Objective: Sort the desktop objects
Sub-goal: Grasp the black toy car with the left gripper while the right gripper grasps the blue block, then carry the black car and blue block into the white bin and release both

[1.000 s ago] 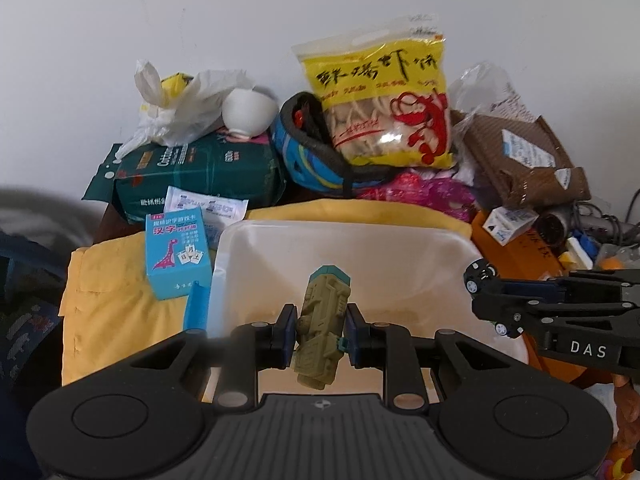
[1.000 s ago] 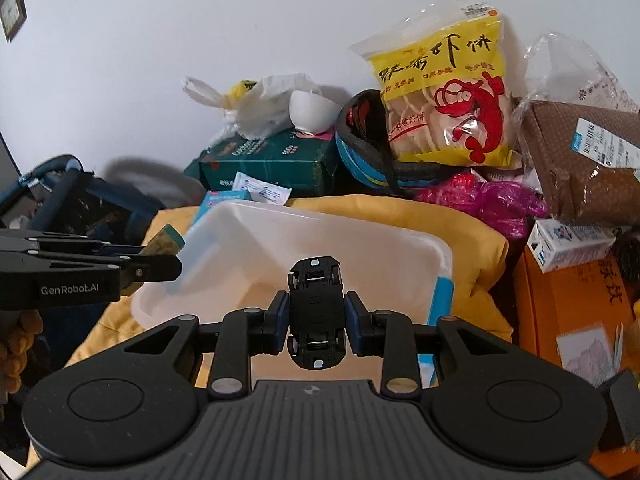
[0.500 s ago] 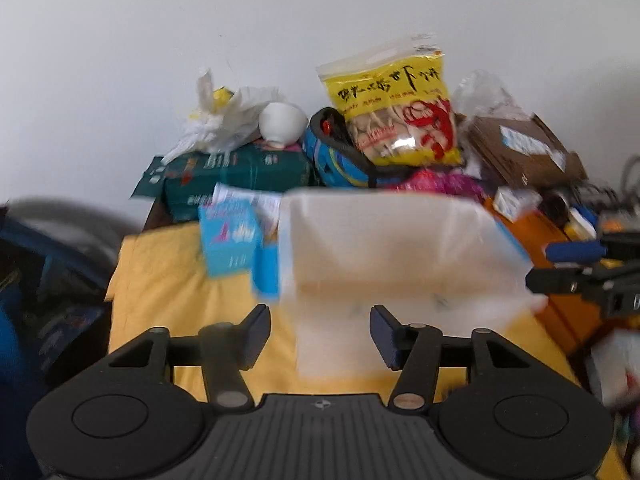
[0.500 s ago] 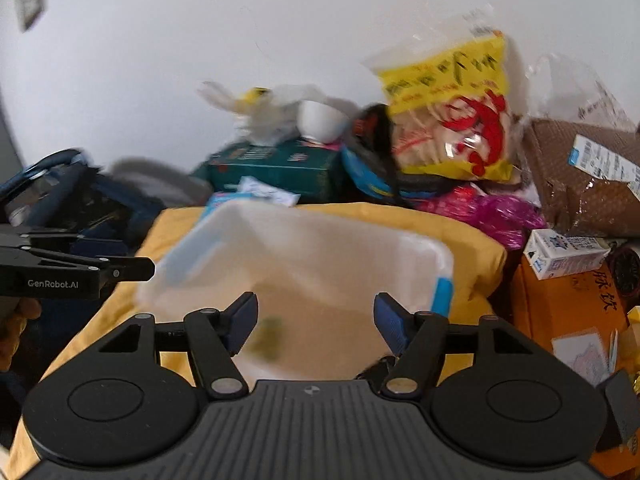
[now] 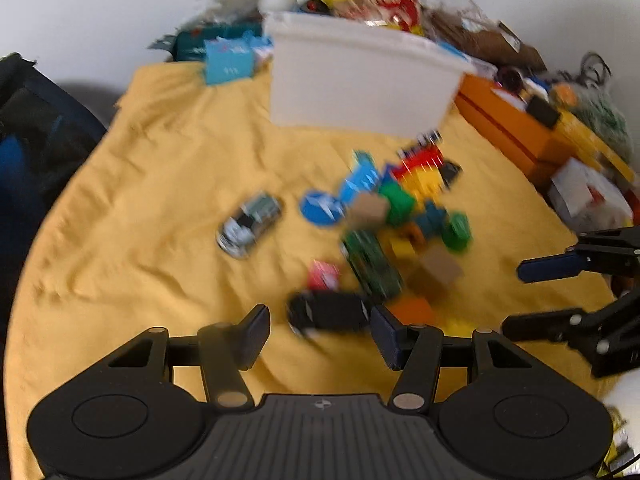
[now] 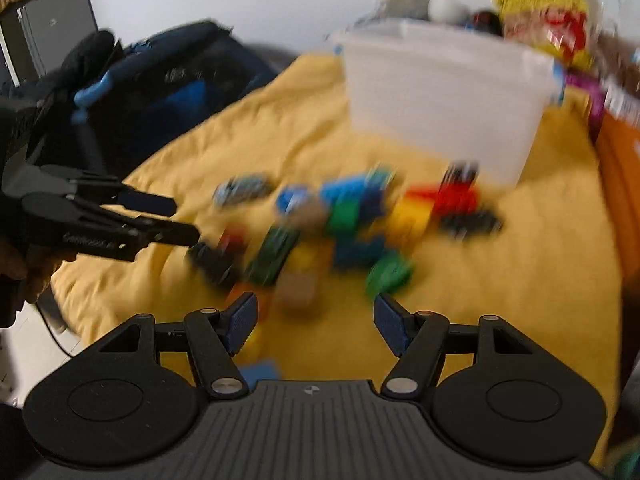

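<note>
Hovering with jaws spread and empty, the left gripper (image 5: 318,330) and the right gripper (image 6: 316,320) now face a heap of toys on the yellow cloth (image 5: 152,184), where a second ago each pinched a toy above the white plastic bin (image 5: 360,80): an olive-green one in the left, a black car in the right. Both loads are gone from the fingers, and half a second ago both pairs of jaws were already parted over the bin, so by my judgement two pieces are sorted and the next pick is being lined up.

Counting is rough under heavy motion blur. In front of the bin lie one silver-grey toy car (image 5: 248,220), one black toy car (image 5: 328,312) just ahead of the left gripper's fingertips, one dark green toy vehicle (image 5: 372,264), one round blue disc (image 5: 320,206), and a pile of red, yellow, green and blue building blocks (image 5: 416,196) too smeared to number. One bin, two grippers. Most of the sorting looks undone, with the heap well short of the bin.
</note>
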A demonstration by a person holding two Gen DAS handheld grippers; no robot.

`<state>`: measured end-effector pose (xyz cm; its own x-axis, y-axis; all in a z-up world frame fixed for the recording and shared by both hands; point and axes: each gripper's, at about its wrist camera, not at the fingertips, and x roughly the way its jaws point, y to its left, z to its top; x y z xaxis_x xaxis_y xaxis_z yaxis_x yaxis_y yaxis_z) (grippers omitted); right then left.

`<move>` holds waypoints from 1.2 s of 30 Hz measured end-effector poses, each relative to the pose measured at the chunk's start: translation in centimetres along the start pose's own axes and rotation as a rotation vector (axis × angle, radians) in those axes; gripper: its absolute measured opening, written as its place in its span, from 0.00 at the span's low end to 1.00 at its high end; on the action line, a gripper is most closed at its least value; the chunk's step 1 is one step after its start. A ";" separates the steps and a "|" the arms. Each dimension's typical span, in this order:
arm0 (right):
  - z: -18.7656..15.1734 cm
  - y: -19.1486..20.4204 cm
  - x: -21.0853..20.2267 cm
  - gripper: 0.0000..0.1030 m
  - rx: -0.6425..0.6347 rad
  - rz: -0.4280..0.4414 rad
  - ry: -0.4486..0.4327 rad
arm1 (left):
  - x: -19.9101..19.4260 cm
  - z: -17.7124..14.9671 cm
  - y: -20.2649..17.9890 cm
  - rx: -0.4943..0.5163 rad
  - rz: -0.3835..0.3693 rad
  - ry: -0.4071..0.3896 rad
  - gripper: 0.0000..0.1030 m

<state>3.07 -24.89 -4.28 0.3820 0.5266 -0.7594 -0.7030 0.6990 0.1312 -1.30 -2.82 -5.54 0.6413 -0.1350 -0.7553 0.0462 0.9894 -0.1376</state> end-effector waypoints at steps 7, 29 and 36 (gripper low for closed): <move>-3.1 1.8 1.4 0.61 -0.041 0.005 0.040 | 1.7 -1.5 -0.9 0.064 0.029 0.011 0.58; -2.8 -2.3 0.4 0.37 0.089 -0.027 0.004 | 2.6 0.1 -1.2 0.115 0.013 -0.023 0.59; -0.8 -3.7 -0.6 0.37 0.129 -0.040 -0.058 | -0.1 2.3 -0.6 0.073 0.030 -0.091 0.59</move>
<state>4.92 -28.20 -4.84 0.4453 0.5215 -0.7278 -0.6050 0.7745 0.1848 0.41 -3.23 -3.90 0.7100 -0.1035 -0.6966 0.0795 0.9946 -0.0667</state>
